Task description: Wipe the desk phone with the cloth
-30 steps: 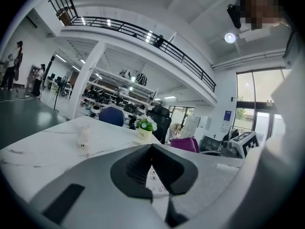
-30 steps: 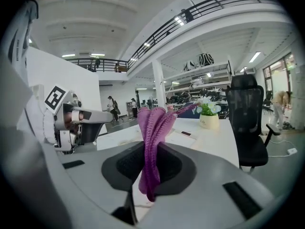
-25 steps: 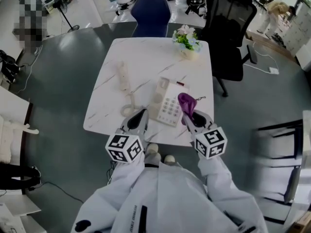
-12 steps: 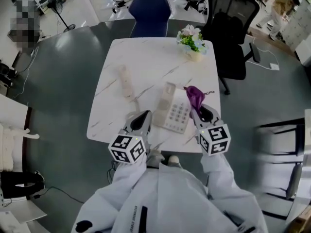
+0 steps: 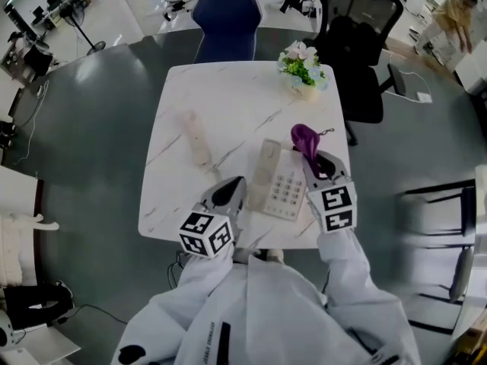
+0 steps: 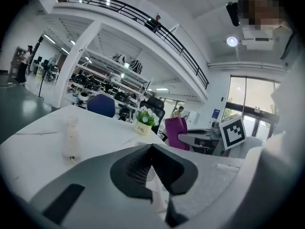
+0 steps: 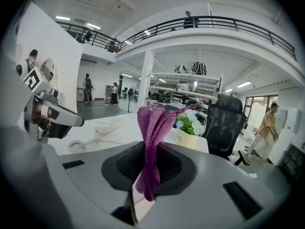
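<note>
The phone [image 5: 280,190] sits near the table's [image 5: 228,90] 6 o'clock edge, its handset [image 5: 195,138] off at 10 o'clock, probably to bare the cradle. At the phone's 2 o'clock the right gripper [image 5: 316,162] pinches the cloth [image 5: 306,139] upright, ready to wipe. The left gripper [image 5: 228,192], closed on nothing, hovers at 9 o'clock.

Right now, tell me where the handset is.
Head view: the handset lies on the table, left of the phone base, ahead of the left gripper.

White marble table [image 5: 228,105], small pot of flowers [image 5: 303,67] on the table's far right corner, blue chair [image 5: 226,17] at the table's far edge, black office chair [image 5: 358,44] beside the table's far right corner, grey floor [image 5: 91,135] around the table.
</note>
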The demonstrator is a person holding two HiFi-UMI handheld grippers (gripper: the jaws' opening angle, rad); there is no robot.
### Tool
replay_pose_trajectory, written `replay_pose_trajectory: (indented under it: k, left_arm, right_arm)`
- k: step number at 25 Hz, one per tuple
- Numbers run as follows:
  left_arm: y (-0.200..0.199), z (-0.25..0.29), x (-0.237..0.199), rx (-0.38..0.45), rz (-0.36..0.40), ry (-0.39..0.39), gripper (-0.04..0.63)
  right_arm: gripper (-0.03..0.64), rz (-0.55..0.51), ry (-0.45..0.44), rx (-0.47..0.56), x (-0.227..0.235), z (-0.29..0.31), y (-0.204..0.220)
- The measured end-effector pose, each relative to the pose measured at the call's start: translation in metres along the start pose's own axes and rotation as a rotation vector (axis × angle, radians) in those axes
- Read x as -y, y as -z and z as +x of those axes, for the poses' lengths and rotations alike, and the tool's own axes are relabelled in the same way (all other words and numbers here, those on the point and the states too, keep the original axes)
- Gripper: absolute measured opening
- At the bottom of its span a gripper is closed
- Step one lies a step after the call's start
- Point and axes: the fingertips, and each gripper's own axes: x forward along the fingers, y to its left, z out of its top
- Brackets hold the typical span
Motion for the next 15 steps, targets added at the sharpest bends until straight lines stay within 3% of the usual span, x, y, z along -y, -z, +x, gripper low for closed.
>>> replay_pose_trajectory:
  k: [6,15]
  left_arm:
    - [-0.006,0.003,-0.021,-0.002,-0.029,0.015,-0.003]
    - [-0.003,0.005,-0.034,-0.029,-0.041,0.032,-0.003]
  right_arm:
    - [0.043,-0.083,-0.021,-0.075,-0.011,0.031,-0.003]
    - [0.043,-0.067,-0.088,-0.17,-0.032,0.063,0.014]
